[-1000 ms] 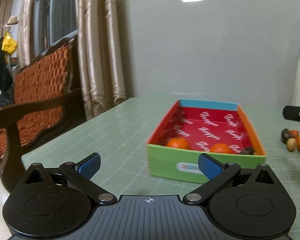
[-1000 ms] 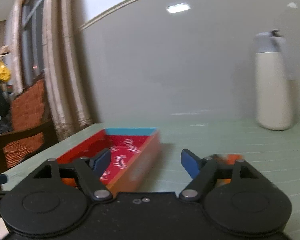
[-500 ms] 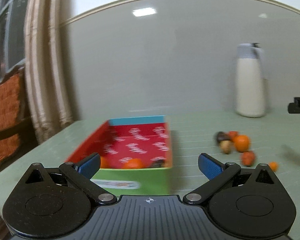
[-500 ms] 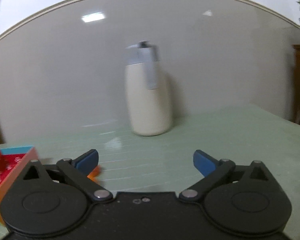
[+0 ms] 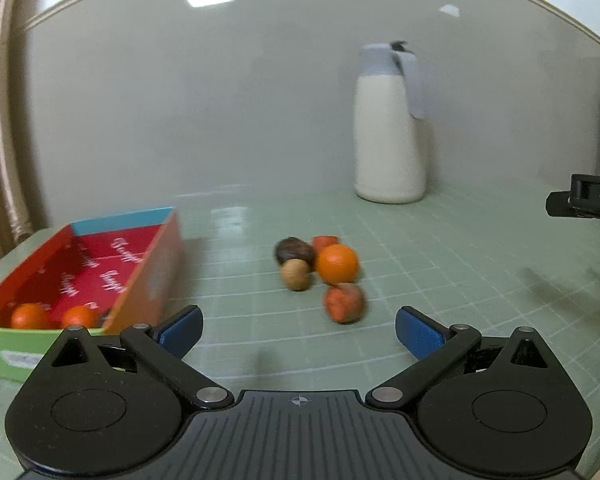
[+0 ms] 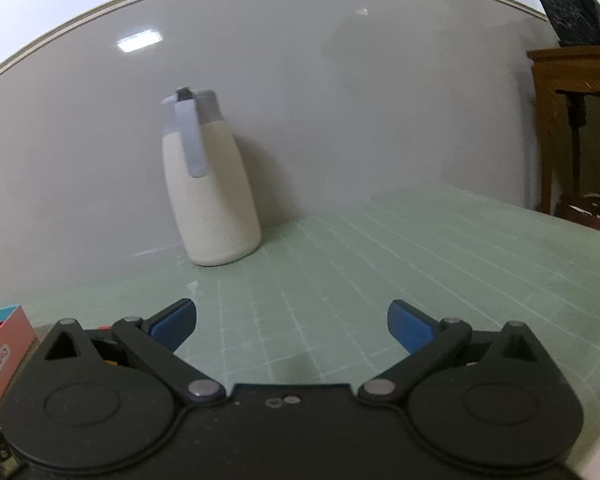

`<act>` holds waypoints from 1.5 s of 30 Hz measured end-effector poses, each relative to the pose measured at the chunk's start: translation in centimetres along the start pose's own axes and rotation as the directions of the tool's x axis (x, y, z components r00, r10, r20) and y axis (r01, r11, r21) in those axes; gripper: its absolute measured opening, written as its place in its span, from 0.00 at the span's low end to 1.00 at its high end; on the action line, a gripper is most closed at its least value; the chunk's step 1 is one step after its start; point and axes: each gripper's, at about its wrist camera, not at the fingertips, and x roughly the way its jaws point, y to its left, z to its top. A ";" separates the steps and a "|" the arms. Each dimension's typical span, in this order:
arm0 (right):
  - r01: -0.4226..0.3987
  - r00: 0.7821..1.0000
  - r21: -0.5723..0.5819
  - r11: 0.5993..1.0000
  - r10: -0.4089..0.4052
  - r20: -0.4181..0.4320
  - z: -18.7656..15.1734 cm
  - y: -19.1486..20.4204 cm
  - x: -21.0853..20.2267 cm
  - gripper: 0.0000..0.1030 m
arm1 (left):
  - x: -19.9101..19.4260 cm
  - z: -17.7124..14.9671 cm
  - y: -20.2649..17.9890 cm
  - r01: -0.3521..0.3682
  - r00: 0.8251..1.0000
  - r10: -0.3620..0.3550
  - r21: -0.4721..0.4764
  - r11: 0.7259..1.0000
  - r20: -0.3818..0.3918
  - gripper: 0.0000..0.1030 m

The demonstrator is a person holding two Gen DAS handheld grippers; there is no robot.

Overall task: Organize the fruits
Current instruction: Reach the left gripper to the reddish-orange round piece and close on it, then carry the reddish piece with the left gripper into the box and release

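A small pile of fruit lies on the green table in the left wrist view: an orange (image 5: 336, 263), a dark brown fruit (image 5: 294, 251), a tan round one (image 5: 296, 275), a reddish one (image 5: 344, 303) and another red piece (image 5: 325, 241) behind. My left gripper (image 5: 299, 330) is open just short of the pile, nothing between its fingers. At the left stands the red-lined box (image 5: 148, 276) with two oranges (image 5: 30, 316) inside. My right gripper (image 6: 292, 326) is open over bare table, pointing toward the jug; part of it (image 5: 584, 201) shows at the right edge of the left view.
A cream jug with a grey lid (image 5: 390, 128) (image 6: 210, 184) stands by the wall at the back of the table. The box corner (image 6: 4, 340) is at the right view's left edge. A wooden stand with a plant (image 6: 572, 92) stands beyond the table's right end.
Both grippers swung to the right: the box slid to the left in both views, the fruit pile came in front of the left gripper, and the right gripper's jaws opened wider.
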 end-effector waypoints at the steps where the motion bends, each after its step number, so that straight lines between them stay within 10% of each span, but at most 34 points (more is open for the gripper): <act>1: 0.002 1.000 0.003 1.000 -0.002 -0.004 -0.1 -0.3 0.0 0.99 | 0.4 0.1 -0.3 0.004 1.000 -0.003 0.004 1.000 -0.002 0.99; 6: 0.015 1.000 0.002 1.000 -0.015 -0.015 -0.3 -1.4 0.1 0.99 | 2.7 0.9 -1.0 0.015 0.999 -0.015 -0.016 1.000 -0.036 0.79; 12: 0.019 1.000 -0.001 1.000 -0.019 -0.014 -0.6 -2.4 -0.2 0.99 | 5.0 1.4 -0.8 0.018 0.997 -0.025 -0.084 0.996 -0.078 0.78; 22: 0.048 0.999 -0.003 0.999 -0.048 0.012 -0.4 -3.1 -0.2 0.99 | 7.6 1.7 -1.4 0.082 0.976 -0.102 -0.111 0.990 -0.194 0.33; 45: 0.020 1.000 -0.025 0.999 -0.020 0.005 -0.4 -1.6 0.1 0.99 | 4.3 2.6 2.3 -0.043 0.998 0.037 -0.130 0.991 -0.047 0.31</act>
